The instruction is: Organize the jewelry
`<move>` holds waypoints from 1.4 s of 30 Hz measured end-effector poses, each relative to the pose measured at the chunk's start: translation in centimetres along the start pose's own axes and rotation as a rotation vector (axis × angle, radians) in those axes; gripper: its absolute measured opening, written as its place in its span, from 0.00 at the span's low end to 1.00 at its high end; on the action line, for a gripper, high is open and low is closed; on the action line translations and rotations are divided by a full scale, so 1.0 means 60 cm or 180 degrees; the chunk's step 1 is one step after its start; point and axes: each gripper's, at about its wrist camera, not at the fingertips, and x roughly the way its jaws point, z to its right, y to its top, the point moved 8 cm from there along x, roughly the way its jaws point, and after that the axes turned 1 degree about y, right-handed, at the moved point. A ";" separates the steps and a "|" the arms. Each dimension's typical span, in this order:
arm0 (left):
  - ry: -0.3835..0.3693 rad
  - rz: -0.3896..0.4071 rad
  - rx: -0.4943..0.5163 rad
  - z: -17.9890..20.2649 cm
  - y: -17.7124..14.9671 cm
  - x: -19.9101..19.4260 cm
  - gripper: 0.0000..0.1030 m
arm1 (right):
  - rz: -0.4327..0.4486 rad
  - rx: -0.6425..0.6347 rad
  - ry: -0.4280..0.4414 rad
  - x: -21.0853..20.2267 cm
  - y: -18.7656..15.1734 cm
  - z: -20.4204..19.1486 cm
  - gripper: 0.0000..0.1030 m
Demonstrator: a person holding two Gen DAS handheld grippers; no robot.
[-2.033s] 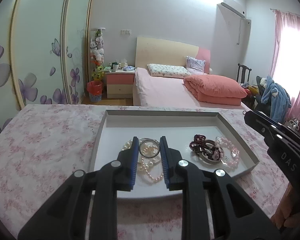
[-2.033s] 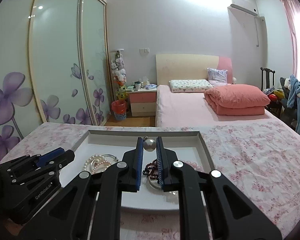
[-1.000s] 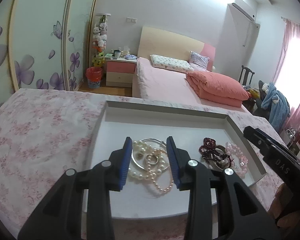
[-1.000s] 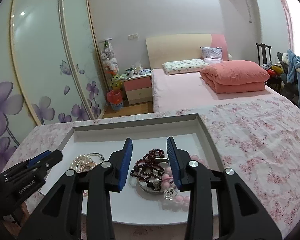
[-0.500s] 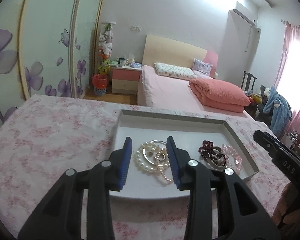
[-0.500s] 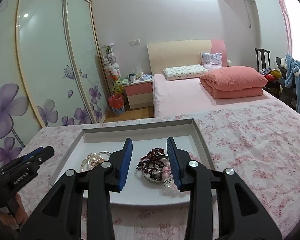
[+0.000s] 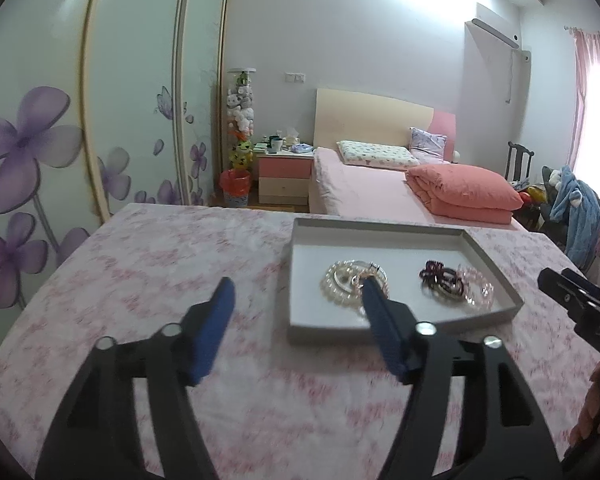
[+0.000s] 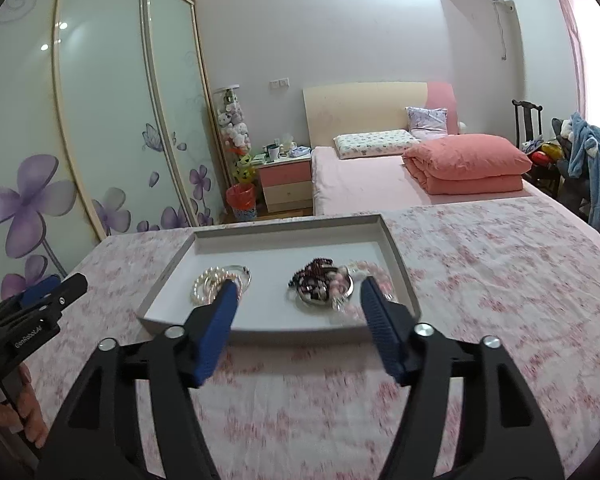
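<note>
A grey tray lies on the pink floral tablecloth. In it, a white pearl necklace with a silver bangle lies on the left. A dark red bead bracelet and a pink bead bracelet lie on the right. My left gripper is wide open and empty, held back above the cloth left of the tray's front. My right gripper is wide open and empty, in front of the tray's near rim.
The table's floral cloth spreads around the tray. A bed with a folded pink quilt stands behind the table. A wardrobe with flower-print glass doors lines the left wall. A chair with blue clothes is at far right.
Both grippers let go of their jewelry in the tray, then pulled back toward the near side and opened wide. The left one also shifted left.
</note>
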 end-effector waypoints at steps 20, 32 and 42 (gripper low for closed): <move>0.0021 0.0274 0.0169 0.020 -0.072 -0.124 0.96 | 0.0264 -0.0259 -0.0019 -0.128 -0.068 -0.023 0.98; 0.0000 0.0249 0.0107 0.021 -0.104 -0.138 0.96 | 0.0259 -0.0223 0.0014 -0.132 -0.096 -0.019 0.98; -0.0035 0.0207 0.0111 0.025 -0.110 -0.131 0.96 | 0.0245 -0.0199 0.0005 -0.131 -0.100 -0.018 0.98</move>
